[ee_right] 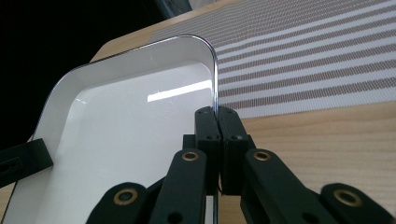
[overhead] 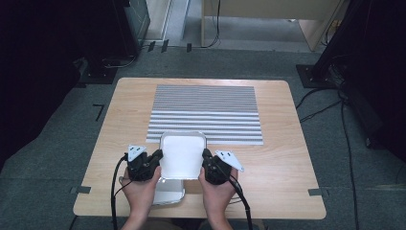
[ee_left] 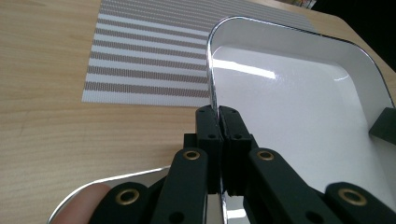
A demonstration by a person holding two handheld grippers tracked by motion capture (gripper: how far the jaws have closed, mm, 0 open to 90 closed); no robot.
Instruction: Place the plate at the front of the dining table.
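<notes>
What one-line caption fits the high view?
Two grippers, left and right, hold a white tray by opposite rims before a striped mat.

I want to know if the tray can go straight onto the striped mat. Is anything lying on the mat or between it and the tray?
Nothing visible does. The white tray is clamped at its side rims by the left gripper and right gripper, and the striped mat just beyond it lies bare on the table.
</notes>
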